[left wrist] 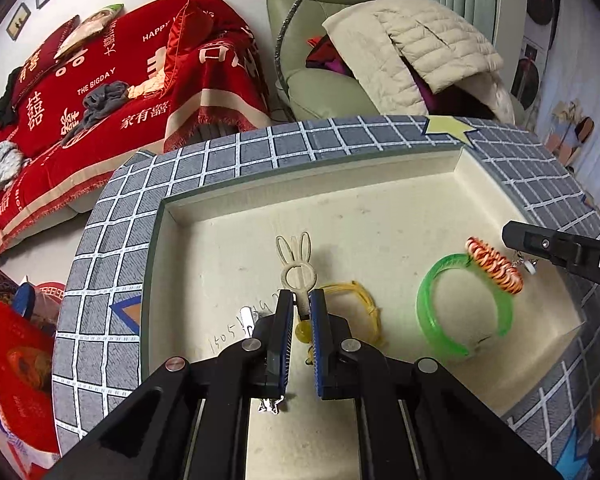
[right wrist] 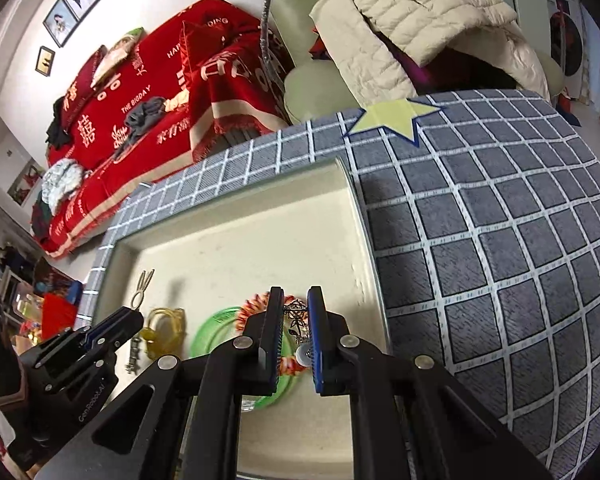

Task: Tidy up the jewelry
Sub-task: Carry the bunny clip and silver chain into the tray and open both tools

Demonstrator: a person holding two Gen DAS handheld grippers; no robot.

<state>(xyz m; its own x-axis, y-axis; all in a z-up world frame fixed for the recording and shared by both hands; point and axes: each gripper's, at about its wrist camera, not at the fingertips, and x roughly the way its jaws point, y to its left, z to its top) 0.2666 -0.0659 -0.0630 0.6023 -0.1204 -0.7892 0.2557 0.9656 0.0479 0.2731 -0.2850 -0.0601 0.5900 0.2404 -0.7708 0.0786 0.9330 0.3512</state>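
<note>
Left tongs [left wrist: 301,304] are clamped on the stem of a cream rabbit-eared clip [left wrist: 296,264], its ears pointing to the far side, a yellow bead [left wrist: 303,332] hanging between the pads. Right tongs [right wrist: 296,320] are nipped shut on a dark metal filigree pendant [right wrist: 297,317] with a small white bead [right wrist: 301,356] dangling near the pad.

Both work over a cream tray [left wrist: 340,208], sunk into a grey grid-patterned cloth [right wrist: 500,240] with a pale star patch [right wrist: 396,114] at the far edge.

In the tray: a yellow cord loop [left wrist: 364,300] just right of the left tongs; further right a green translucent bangle [left wrist: 460,304] lying flat; an orange-and-white coiled hair tie [left wrist: 494,266] resting against the bangle's far rim. A small silver piece [left wrist: 247,316] lies just left of the left tongs, beside faint handwriting; what it is, can't tell.

Beyond, a red printed throw [left wrist: 140,80] covers a sofa, and a cream quilted jacket [left wrist: 420,40] lies on a pale green armchair [left wrist: 320,88].
</note>
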